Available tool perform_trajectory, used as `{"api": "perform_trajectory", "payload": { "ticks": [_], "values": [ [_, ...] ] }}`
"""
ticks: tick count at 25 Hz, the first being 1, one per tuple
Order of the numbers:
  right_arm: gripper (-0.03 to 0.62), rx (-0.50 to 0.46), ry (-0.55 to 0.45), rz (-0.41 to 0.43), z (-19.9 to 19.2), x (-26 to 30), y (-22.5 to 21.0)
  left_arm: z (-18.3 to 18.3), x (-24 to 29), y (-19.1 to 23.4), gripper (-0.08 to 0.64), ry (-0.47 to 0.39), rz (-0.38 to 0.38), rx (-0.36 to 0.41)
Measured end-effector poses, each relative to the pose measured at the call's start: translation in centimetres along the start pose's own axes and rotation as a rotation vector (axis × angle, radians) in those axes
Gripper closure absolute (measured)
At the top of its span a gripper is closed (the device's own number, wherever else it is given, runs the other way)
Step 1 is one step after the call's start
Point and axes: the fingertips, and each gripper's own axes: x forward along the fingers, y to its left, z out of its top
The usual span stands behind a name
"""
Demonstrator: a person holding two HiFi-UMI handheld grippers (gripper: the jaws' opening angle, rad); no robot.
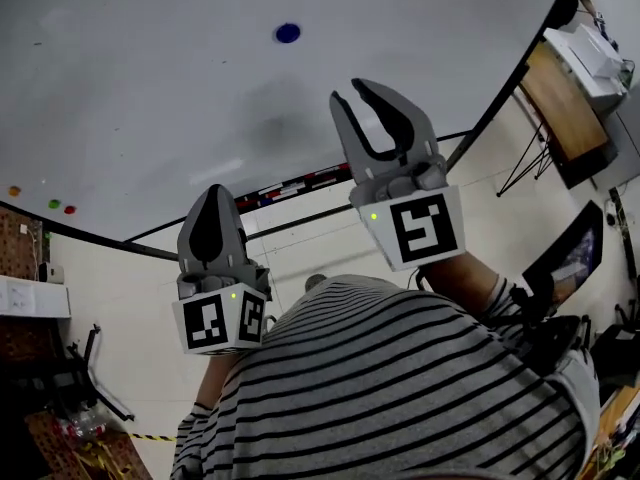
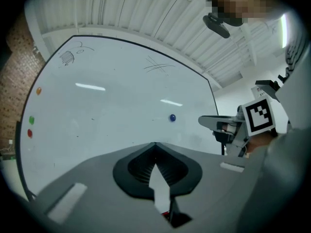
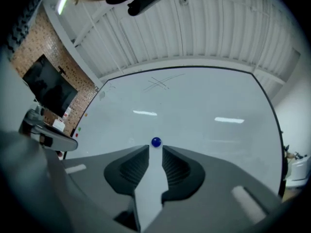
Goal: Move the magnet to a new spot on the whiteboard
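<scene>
Magnet (image 1: 288,33) (image 2: 172,117) (image 3: 155,142) – one, small, round, blue. It sits flat on the whiteboard (image 1: 150,88) (image 2: 107,110) (image 3: 209,101), on bare white surface well in from every edge, with nothing touching it.

Right gripper (image 1: 348,90) (image 3: 155,149) – raised toward the board with its jaws parted and a clear gap between the pads. Nothing is between them. In the right gripper view the magnet shows just beyond the two tips, in line with the gap. In the head view it lies well apart from them, farther up the board.

Left gripper (image 1: 213,203) (image 2: 155,143) – held lower, near the board's bottom edge and beside the right one. Its jaw tips are pressed together and grasp nothing.

Three small magnets, orange (image 1: 14,191) (image 2: 39,91), green (image 1: 54,204) (image 2: 32,120) and red (image 1: 69,209) (image 2: 30,133), sit in a loose column at the board's left edge, far from the blue one.

Faint pen scribbles (image 2: 158,67) (image 3: 160,83) mark the board near its top edge.

Striped shirt (image 1: 400,388) – worn by the person, at the bottom of the head view.
</scene>
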Motion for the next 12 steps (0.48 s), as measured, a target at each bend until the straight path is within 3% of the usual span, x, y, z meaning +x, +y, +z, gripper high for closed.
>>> {"api": "perform_trajectory", "payload": {
  "ticks": [3, 12],
  "values": [
    [0.591, 0.043, 0.052, 0.029, -0.3, -5.7, -0.1, 0.6, -2.2, -3.6, 0.545, -0.011, -0.002, 0.004],
    [0.592, 0.162, 0.222, 0.120, -3.7, -15.3, 0.0, -3.0, -8.7, -10.1, 0.545, 0.085, 0.047, -0.022]
  ]
}}
